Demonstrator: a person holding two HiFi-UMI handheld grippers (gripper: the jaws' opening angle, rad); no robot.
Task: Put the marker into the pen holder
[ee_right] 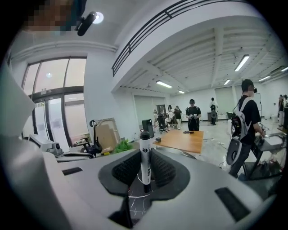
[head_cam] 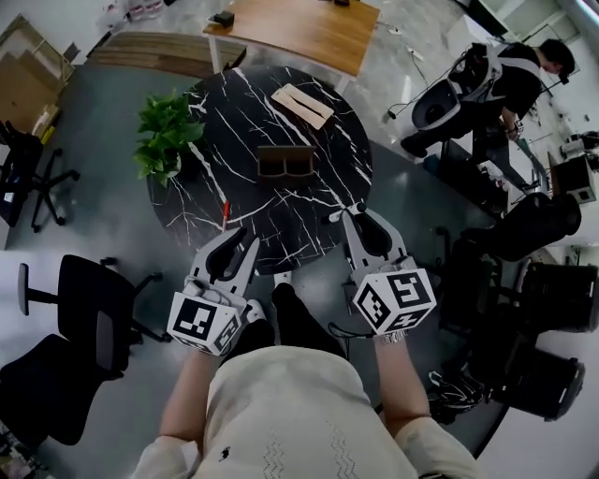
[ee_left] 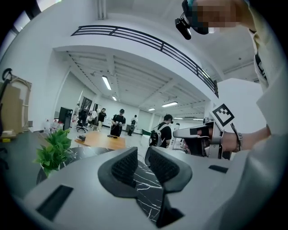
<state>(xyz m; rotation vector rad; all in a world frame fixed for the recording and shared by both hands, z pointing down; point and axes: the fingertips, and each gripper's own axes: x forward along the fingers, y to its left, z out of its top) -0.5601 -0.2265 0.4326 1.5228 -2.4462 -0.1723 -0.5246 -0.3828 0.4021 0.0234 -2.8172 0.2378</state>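
Note:
A white marker with a black cap stands upright between the ribbed pads of my right gripper, which is shut on it. In the head view that gripper hovers over the near edge of the round black marble table. The brown pen holder stands at the table's middle, beyond both grippers. My left gripper hangs over the near left edge with its jaws apart. Nothing lies between its pads. A thin red pen lies on the table just ahead of the left gripper.
A potted green plant stands at the table's left edge. A flat wooden box lies at the far side. Behind stands a wooden desk. Office chairs are at the left, and a person sits at the right.

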